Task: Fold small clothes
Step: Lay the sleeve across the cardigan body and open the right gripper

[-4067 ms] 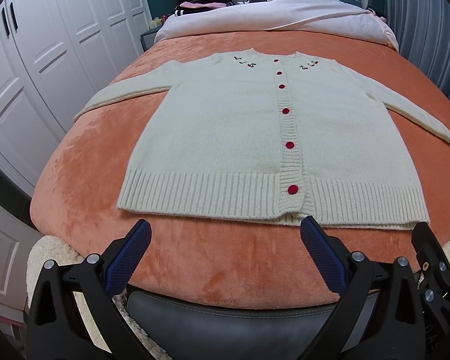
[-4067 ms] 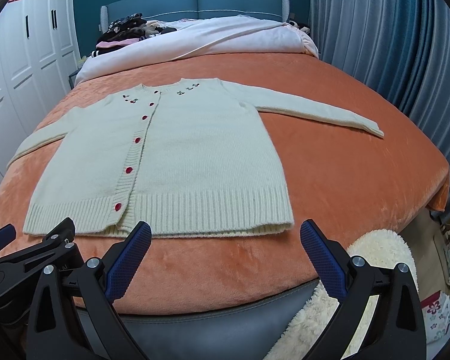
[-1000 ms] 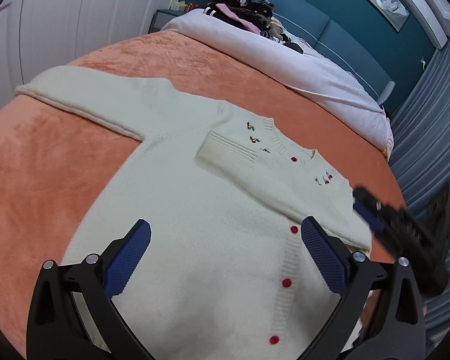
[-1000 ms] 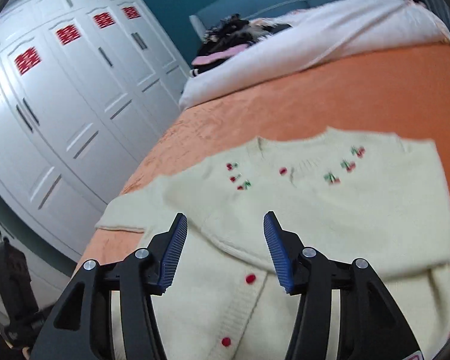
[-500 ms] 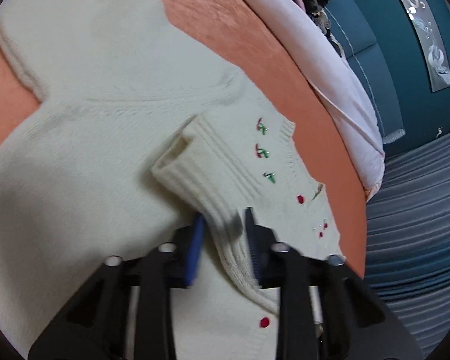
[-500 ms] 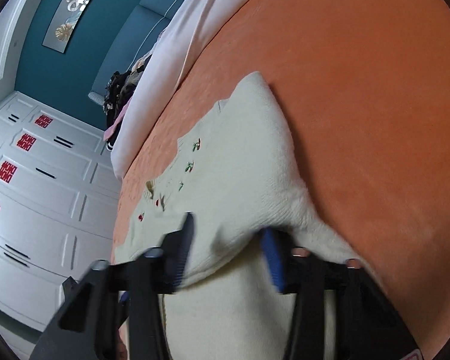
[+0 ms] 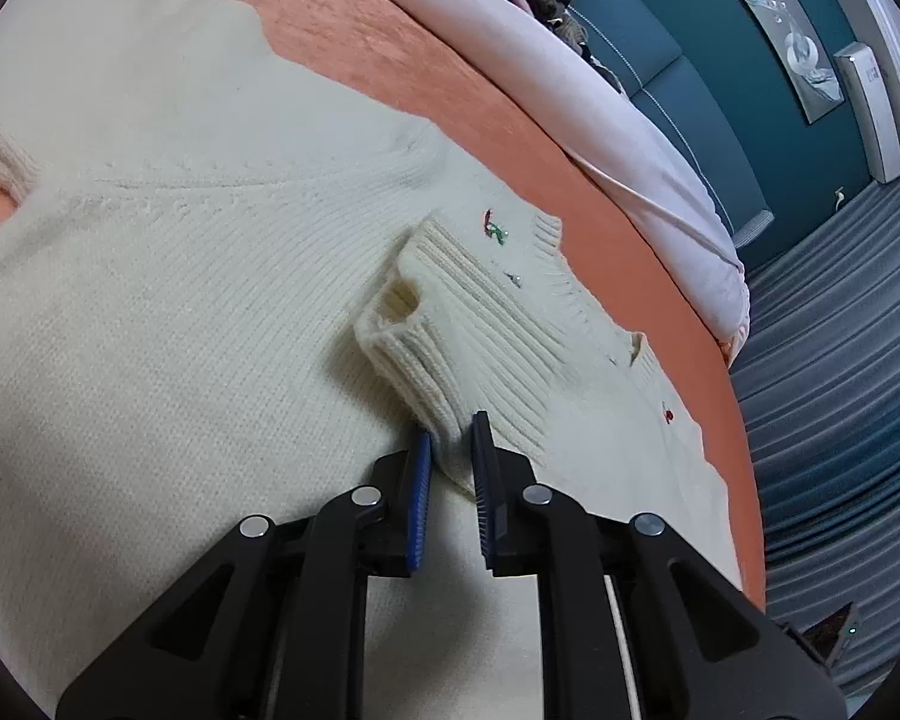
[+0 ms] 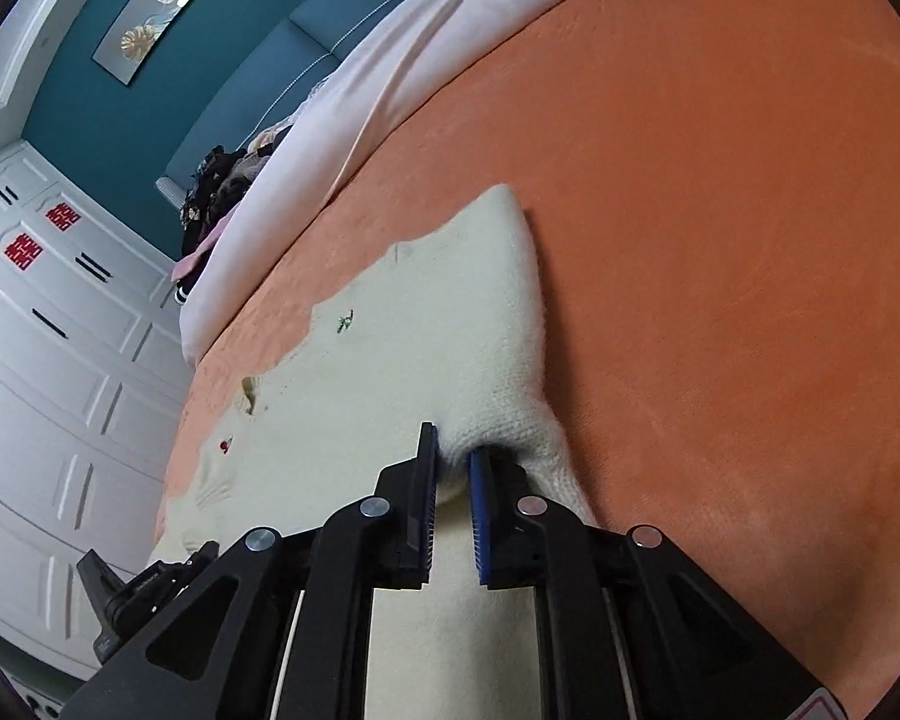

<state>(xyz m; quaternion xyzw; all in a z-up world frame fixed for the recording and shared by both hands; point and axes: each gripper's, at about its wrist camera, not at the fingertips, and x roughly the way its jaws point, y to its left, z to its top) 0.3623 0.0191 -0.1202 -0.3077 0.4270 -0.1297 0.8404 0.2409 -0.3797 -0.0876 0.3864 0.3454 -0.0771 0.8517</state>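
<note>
The cream cardigan (image 7: 168,312) is lying flat on the orange bedspread (image 8: 720,192), collar toward the pillow end, with 1 sleeve folded in so its ribbed cuff (image 7: 450,330) is resting across the chest. The left gripper (image 7: 452,456) is pinching that sleeve just behind the cuff, jaws nearly closed on the knit. The right gripper (image 8: 452,468) is likewise clamping a bunched fold, apparently the sleeve's bend, at the garment's right edge.

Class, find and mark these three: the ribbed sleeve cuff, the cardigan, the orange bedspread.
ribbed sleeve cuff (image 7: 450,324), left wrist view, ribbed top face.
cardigan (image 8: 426,330), right wrist view, flat knit body.
orange bedspread (image 8: 720,210), right wrist view, bare stretch.
</note>
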